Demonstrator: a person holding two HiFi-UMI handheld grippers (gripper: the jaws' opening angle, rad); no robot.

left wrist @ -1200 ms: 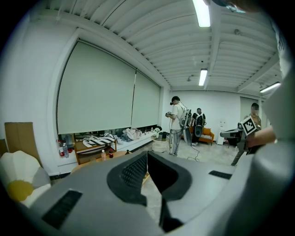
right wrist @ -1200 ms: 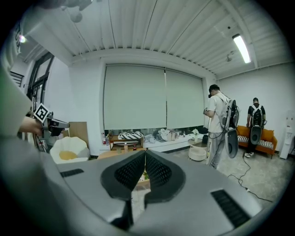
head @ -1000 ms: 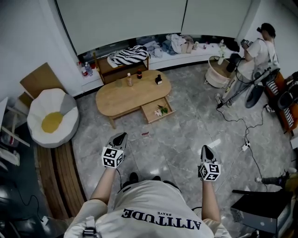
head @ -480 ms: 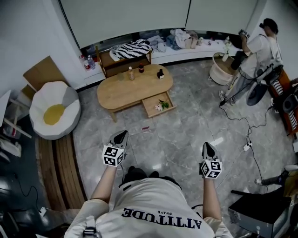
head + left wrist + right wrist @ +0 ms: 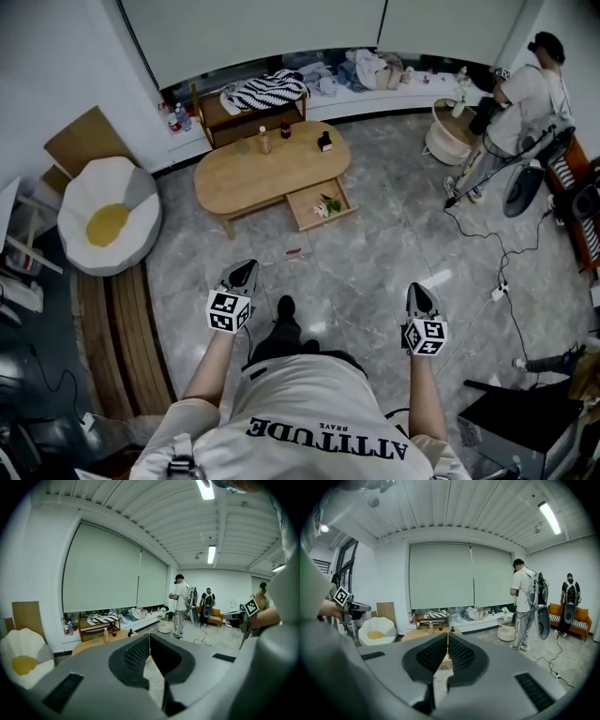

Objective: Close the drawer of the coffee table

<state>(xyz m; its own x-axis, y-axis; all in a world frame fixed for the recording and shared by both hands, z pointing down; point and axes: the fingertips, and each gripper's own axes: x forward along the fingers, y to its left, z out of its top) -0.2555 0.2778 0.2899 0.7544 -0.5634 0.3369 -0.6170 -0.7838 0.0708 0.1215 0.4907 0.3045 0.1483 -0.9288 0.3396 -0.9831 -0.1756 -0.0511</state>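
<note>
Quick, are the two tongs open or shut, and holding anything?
Left grey tongs: shut, holding nothing.
Right grey tongs: shut, holding nothing.

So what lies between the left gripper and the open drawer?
Head view: bare grey floor between left gripper and drawer, except one small dark item lying on it, too small to identify.
</note>
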